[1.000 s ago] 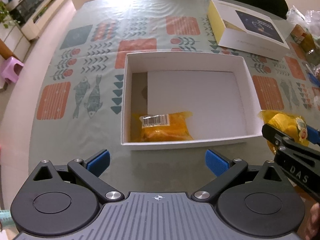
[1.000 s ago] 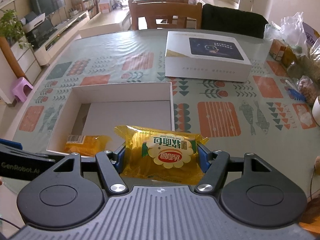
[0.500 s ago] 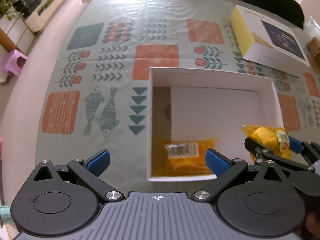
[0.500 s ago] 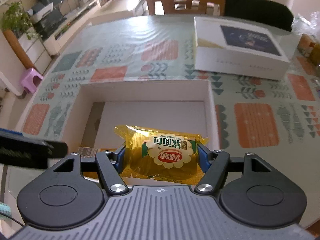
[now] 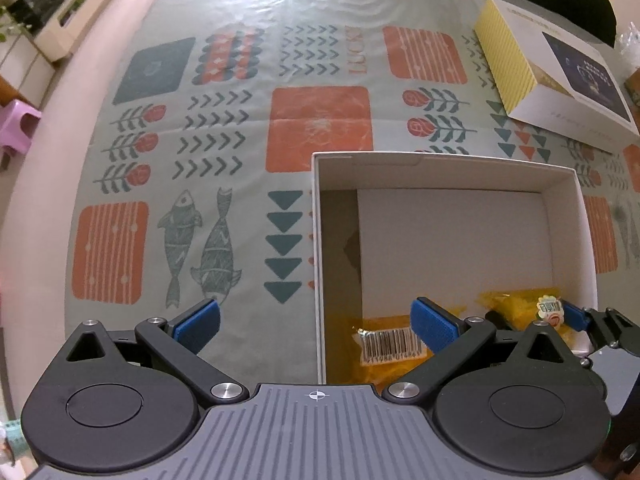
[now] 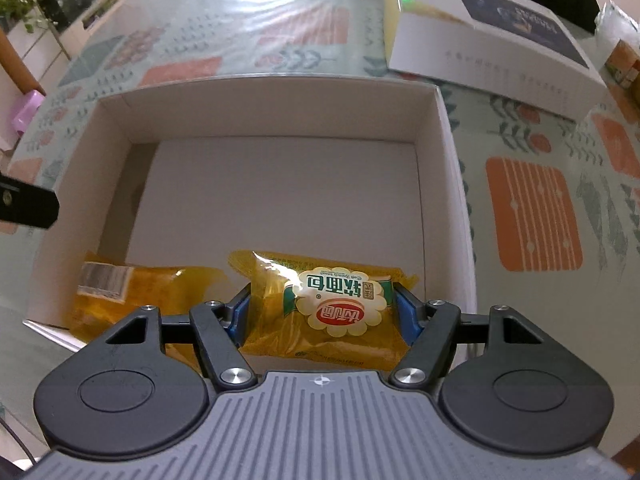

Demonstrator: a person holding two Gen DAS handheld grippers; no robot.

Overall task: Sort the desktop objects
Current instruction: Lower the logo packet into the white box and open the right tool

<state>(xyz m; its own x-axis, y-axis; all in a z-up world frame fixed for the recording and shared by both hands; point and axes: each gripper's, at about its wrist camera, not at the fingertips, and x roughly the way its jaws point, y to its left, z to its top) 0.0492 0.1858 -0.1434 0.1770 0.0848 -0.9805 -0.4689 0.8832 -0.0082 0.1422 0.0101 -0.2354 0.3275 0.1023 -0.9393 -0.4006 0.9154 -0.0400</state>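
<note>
Our right gripper (image 6: 322, 312) clamps a yellow bread packet (image 6: 320, 304) between its blue pads (image 6: 406, 314), the packet held inside the near edge of the open white box (image 6: 452, 168). From the right wrist view we read the packet's face plainly: a scalloped white label with a red oval and Chinese characters, upside down to the camera. That label is barely legible from the left wrist view, where the same packet (image 5: 520, 308) shows only as a crumpled yellow corner at the box's near right, with the right gripper (image 5: 532, 316) partly hidden behind our own left finger.

Our left gripper (image 5: 316, 322) stands wide and holds nothing, one blue pad (image 5: 198, 324) over the tablecloth (image 5: 180, 152) and the other over the box's interior. Just beyond that pad lies a second yellow packet (image 5: 384, 350), barcode sticker up, on the box floor at the near left corner; the left view gives us the barcode sharply, while the right view shows the second packet (image 6: 132, 292) just beside the held one, whether touching we cannot tell.

Outward, the left view takes in the tablecloth's fish, arrows and orange blocks left of the box (image 5: 318, 240). A closed white gift box (image 6: 480, 36) with a dark lid panel lies beyond, well apart. A purple stool (image 5: 18, 124) stands off the table's left edge.
</note>
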